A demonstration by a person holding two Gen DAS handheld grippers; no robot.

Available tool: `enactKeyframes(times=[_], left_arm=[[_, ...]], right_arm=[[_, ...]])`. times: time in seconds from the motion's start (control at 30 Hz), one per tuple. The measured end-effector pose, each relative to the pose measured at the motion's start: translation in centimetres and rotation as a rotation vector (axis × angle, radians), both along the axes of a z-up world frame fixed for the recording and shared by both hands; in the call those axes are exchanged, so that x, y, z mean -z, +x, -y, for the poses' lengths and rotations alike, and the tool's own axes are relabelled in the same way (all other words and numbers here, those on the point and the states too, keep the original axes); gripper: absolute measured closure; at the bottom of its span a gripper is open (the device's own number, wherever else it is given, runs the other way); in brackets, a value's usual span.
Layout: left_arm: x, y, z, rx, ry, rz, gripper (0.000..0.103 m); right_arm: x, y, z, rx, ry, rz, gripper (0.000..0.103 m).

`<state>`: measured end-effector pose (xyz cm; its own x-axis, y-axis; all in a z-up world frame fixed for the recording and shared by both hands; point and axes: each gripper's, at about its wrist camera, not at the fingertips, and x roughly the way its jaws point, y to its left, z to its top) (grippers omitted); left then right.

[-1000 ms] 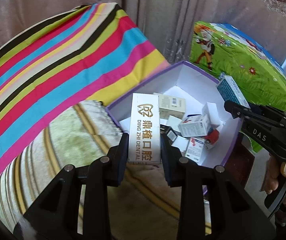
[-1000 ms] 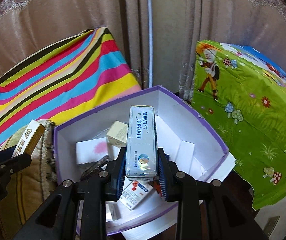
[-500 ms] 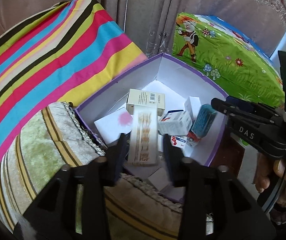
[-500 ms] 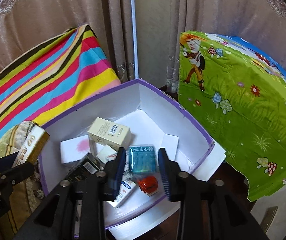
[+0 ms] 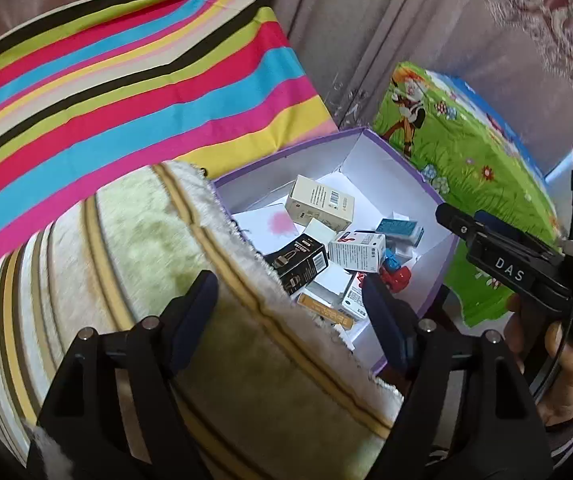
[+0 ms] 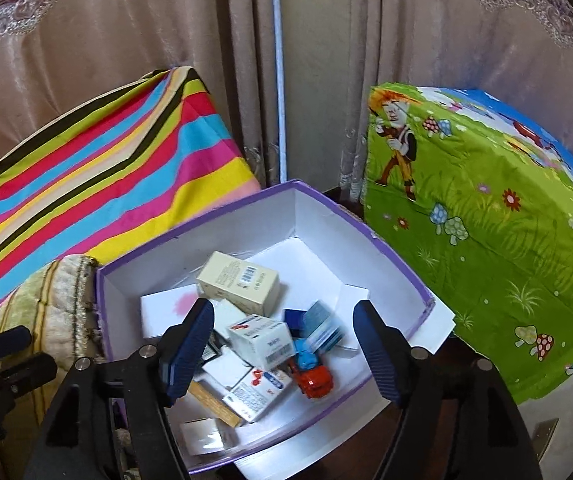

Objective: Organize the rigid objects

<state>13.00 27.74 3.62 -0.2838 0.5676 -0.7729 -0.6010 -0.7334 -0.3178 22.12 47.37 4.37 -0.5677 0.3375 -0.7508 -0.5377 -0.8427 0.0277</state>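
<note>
A white box with a purple rim [image 6: 246, 208] [image 5: 286, 152] holds several small cartons and a red and blue toy car [image 6: 314, 380]. The long blue carton [image 6: 318, 328] lies blurred among them, below my right gripper [image 6: 282, 348], whose jaws are opening with nothing pressed between them. The gold and white dental carton [image 5: 326, 312] lies at the box's near edge. My left gripper [image 5: 288, 312] hangs over the cushion's edge, its jaws opening and holding nothing. The right gripper [image 5: 446, 214] shows at the right of the left wrist view, and the left gripper [image 6: 2, 356] at the lower left of the right wrist view.
A green-and-beige cushion [image 5: 126, 280] borders the box on the left. A striped cloth [image 6: 106, 168] covers furniture behind it, and a green cartoon cloth [image 6: 486, 220] covers furniture to the right. Curtains hang behind. A person's hand [image 5: 558, 368] holds the right gripper's handle.
Both grippers were shut on cartons, the left on the dental one and the right on the blue one. Both let go, and the cartons dropped into the box. The left gripper drew back over the cushion.
</note>
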Motion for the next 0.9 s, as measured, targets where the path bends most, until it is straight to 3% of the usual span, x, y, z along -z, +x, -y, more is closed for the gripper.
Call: enactKeyframes(times=[0.13, 0.27, 0.5, 0.67, 0.9], left_arm=[[0.0, 0.6, 0.9, -0.028, 0.000, -0.019, 0.024], [0.3, 0.4, 0.9, -0.026, -0.005, -0.019, 0.021], [1.2, 0.4, -0.2, 0.012, -0.039, -0.018, 0.008], [1.4, 0.6, -0.9, 0.015, -0.084, -0.033, 0.006], [1.5, 0.5, -0.6, 0.007, -0.072, -0.022, 0.005]], right_arm=[[-0.5, 0.1, 1.2, -0.019, 0.010, -0.008, 0.030], [-0.8, 0.7, 2.2, -0.025, 0.019, -0.015, 0.021], [-0.5, 1.9, 2.0, 0.069, 0.091, 0.034, 0.020], [0.1, 2.1, 1.5, 0.125, 0.089, 0.059, 0.020], [0.0, 2.1, 1.6, 0.124, 0.122, 0.055, 0.020]])
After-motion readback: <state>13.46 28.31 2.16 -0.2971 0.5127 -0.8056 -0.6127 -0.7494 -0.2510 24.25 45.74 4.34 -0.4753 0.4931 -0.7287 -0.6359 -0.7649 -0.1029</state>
